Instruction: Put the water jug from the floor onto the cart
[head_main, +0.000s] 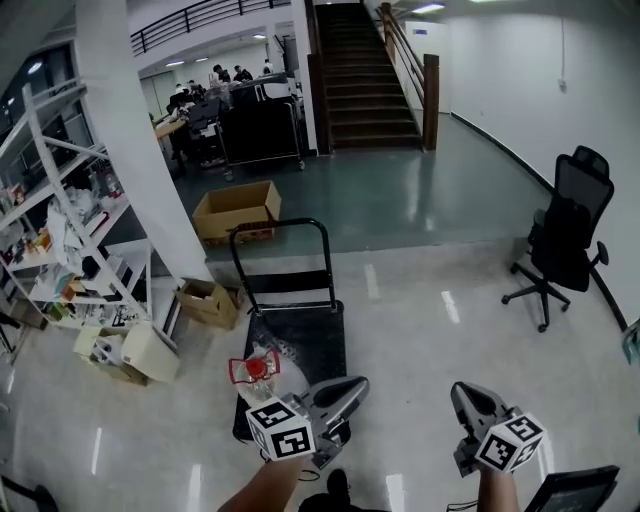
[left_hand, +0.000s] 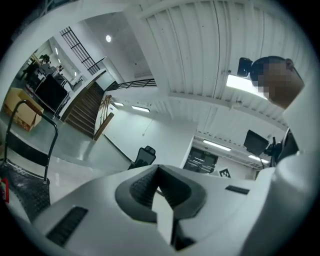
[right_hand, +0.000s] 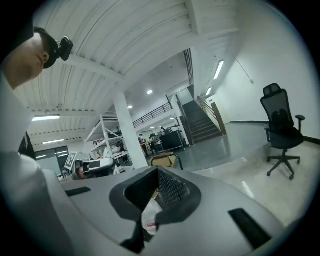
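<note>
Two hand-held tongs reach into the bottom of the head view, each carrying a cube with black-and-white square markers. The left tongs (head_main: 358, 384) point up and to the right, and their own camera shows the ribbed dark pads pressed together with nothing between them. The right tongs (head_main: 460, 393) are well apart from them over bare floor (head_main: 430, 310), pads also pressed together and pinching nothing.

A cart (head_main: 315, 335) with a black deck and a tall black loop handle stands on the pale, glossy floor just ahead of the left tongs. The water jug (head_main: 258, 372), clear with a red cap and red carry handle, stands upright at the near left part of the cart's deck. The left marker cube covers its lower edge, so the base cannot be made out.

An open cardboard box (head_main: 238, 210) sits on the darker floor beyond the cart handle. A smaller box (head_main: 208, 302) lies to the cart's left, beside a white shelf rack (head_main: 60, 230) crowded with items. A white pillar (head_main: 140, 130) rises behind the rack. A black office chair (head_main: 562, 240) stands far to the right, and a dark staircase (head_main: 365, 80) climbs at the back.
</note>
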